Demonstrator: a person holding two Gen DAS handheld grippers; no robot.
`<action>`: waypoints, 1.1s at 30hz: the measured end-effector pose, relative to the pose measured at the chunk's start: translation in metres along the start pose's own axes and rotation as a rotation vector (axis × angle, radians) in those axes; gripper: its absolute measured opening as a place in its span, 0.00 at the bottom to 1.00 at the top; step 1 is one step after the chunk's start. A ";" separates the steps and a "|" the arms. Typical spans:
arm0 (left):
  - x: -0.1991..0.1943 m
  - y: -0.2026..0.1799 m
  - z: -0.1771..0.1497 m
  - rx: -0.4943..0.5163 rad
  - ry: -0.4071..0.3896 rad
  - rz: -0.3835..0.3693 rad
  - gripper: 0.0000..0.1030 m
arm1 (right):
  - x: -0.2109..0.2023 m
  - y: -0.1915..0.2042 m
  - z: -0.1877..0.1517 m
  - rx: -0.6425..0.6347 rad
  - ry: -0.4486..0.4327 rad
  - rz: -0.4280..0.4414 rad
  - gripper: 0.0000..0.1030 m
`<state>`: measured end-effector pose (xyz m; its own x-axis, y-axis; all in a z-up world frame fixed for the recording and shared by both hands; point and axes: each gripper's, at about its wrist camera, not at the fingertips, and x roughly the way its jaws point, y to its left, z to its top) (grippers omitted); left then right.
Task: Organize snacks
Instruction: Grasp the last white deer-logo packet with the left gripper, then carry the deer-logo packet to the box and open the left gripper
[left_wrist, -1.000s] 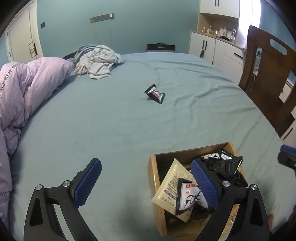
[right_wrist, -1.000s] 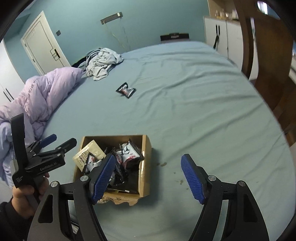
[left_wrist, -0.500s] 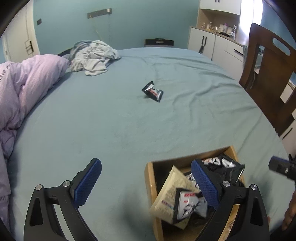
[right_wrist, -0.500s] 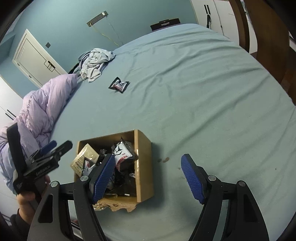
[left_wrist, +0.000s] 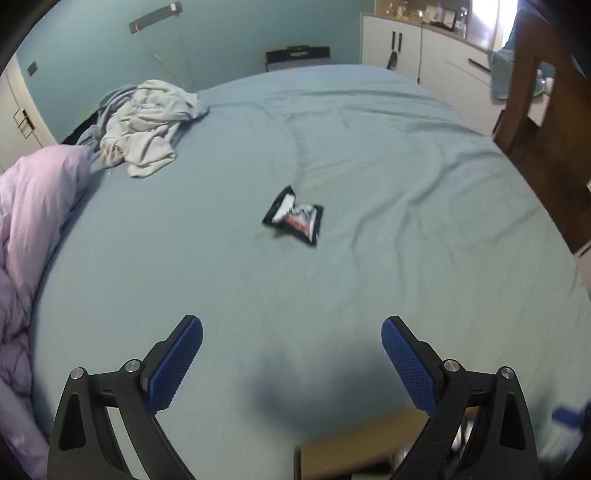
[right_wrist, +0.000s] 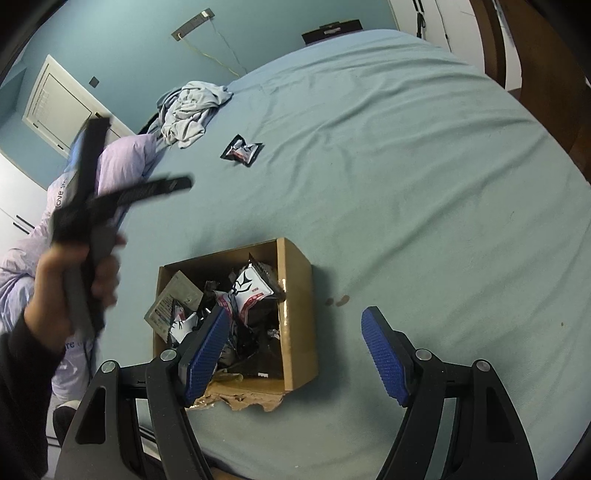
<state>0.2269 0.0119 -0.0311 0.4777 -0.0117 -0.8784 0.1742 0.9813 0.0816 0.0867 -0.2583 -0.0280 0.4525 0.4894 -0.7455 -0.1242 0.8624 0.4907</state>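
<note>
Crinkly black snack packet (left_wrist: 294, 215) sits loose on soft bed sheet (left_wrist: 406, 221), so my wide-open, empty left gripper (left_wrist: 291, 354) may pinch fabric or skid it away.

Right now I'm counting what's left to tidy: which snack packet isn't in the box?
The black packet lying alone on the bed sheet, near the grey clothes. All the others sit inside the cardboard box.

Bed (right_wrist: 424, 177) under teal sheet, lightly wrinkled. Lone black snack packet (right_wrist: 242, 150) mid-sheet, well apart from cardboard box (right_wrist: 297, 314) near front edge; box holds more packets. Grey crumpled clothes (right_wrist: 190, 107) toward far corner. Lilac duvet (left_wrist: 33, 229) bunched along left side. Small brown spots (right_wrist: 338, 301) just beside box.
</note>
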 end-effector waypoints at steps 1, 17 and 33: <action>0.007 -0.001 0.007 0.007 0.006 0.015 0.96 | 0.000 0.001 0.001 0.000 0.004 0.003 0.71; 0.136 -0.025 0.092 0.040 0.092 0.156 0.96 | 0.011 0.009 0.002 -0.033 0.045 0.045 0.71; 0.112 -0.025 0.064 0.086 0.109 -0.017 0.30 | 0.014 0.024 -0.003 -0.117 -0.036 -0.048 0.71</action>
<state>0.3310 -0.0264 -0.1015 0.3784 -0.0028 -0.9256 0.2568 0.9611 0.1021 0.0873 -0.2306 -0.0285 0.4912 0.4444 -0.7492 -0.2030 0.8948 0.3976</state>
